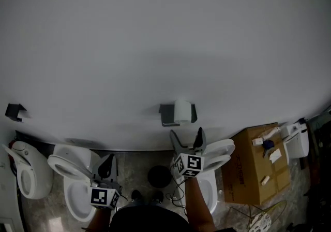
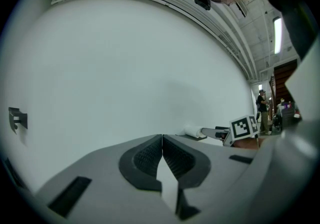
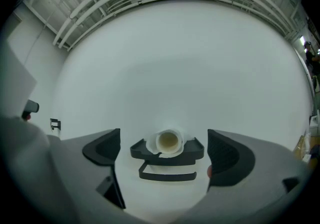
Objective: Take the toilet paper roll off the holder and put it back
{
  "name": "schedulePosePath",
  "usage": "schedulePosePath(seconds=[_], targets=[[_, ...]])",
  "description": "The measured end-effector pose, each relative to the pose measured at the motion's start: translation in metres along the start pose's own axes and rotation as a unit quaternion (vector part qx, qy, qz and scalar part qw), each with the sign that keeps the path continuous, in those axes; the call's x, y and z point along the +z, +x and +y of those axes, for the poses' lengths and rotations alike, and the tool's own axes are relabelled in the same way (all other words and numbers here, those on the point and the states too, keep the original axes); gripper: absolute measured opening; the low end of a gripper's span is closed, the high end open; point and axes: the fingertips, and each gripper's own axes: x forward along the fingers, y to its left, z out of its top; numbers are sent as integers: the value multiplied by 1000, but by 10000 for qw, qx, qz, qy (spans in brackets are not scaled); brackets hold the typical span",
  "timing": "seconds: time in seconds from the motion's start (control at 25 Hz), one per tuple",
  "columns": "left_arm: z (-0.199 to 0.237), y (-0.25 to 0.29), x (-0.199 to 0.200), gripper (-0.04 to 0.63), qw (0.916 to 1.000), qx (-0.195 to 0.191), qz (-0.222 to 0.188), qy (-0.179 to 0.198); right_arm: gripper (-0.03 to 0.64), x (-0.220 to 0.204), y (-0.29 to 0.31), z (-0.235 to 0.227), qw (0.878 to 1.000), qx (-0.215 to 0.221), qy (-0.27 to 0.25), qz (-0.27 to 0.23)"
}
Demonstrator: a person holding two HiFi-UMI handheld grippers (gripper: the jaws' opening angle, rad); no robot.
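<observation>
Your right gripper [image 1: 186,136] gaped empty, left gripper [image 1: 107,162] closed on nothing; toilet paper roll [image 3: 168,141] at twelve o'clock looked light, crushable, wanting a gentle side grip.

Toilet paper roll [image 1: 182,111]: white, with a pale beige core. Holder [image 1: 166,116]: dark grey. Wall [image 1: 155,44] behind the holder: plain pale grey. Right hand-held gripper [image 1: 186,138] and left hand-held gripper [image 1: 107,164], below the holder: grey, black pads [image 3: 227,158], black-and-white square markers. Toilet [image 1: 77,174], lower left of the holder: white. Cardboard box [image 1: 248,174], right of the holder: brown.
</observation>
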Motion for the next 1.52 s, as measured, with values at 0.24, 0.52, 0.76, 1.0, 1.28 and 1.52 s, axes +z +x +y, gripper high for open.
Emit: schedulePosePath(seconds=[0.24, 0.52, 0.76, 1.0, 1.28, 1.52], targets=[[0, 6, -2, 3, 10000, 23, -9, -22, 529, -15, 21, -6, 9998, -14, -70, 161], [3, 14, -3, 3, 10000, 76, 31, -51, 528, -29, 36, -11, 9993, 32, -103, 357], [0, 19, -4, 3, 10000, 27, 27, -68, 518, -32, 44, -15, 9989, 43, -135, 444], [-2, 22, -4, 3, 10000, -7, 8, -90, 435, -38, 47, -15, 9983, 50, -236, 527], [-5, 28, -2, 3, 9999, -90, 9, -98, 366, -35, 50, -19, 9982, -69, -313, 505], [-2, 33, 2, 3, 10000, 13, -61, -42, 307, -35, 51, -19, 9981, -118, -395, 450]])
